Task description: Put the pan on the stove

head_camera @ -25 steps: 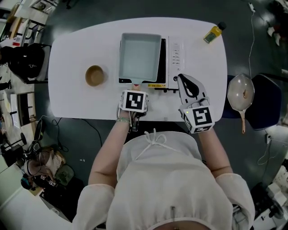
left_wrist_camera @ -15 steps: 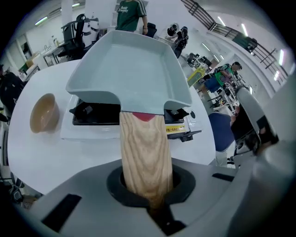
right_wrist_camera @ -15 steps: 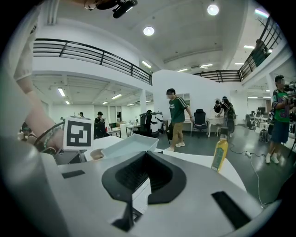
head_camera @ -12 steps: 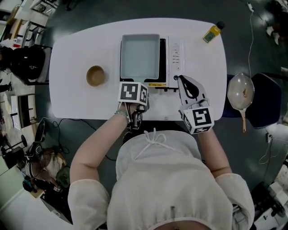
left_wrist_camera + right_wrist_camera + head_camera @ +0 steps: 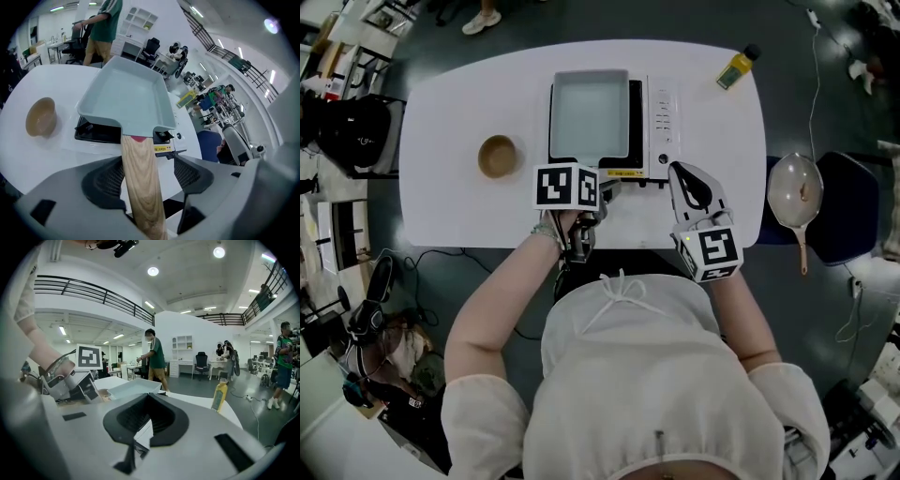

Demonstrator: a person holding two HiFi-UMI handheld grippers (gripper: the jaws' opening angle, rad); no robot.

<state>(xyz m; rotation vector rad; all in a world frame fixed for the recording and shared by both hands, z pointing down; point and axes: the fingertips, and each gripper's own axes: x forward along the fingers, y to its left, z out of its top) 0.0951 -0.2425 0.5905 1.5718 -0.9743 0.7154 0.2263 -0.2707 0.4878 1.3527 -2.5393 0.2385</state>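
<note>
The left gripper [image 5: 147, 174] has just been opening its jaws. Now they stand wide, and the wooden handle [image 5: 140, 197] runs between them, close to the left pad and clear of the right one, so it is not squeezed. Just ahead of these jaws the pan [image 5: 124, 101] sits flat on the stove [image 5: 93, 133]. We judge that the placing is done and only the retreat remains. The pan is empty. Ahead and to the left of this gripper, a brown bowl [image 5: 41, 117] also seems to hold nothing. The right gripper [image 5: 149, 399] has its jaws together and grips nothing.
</note>
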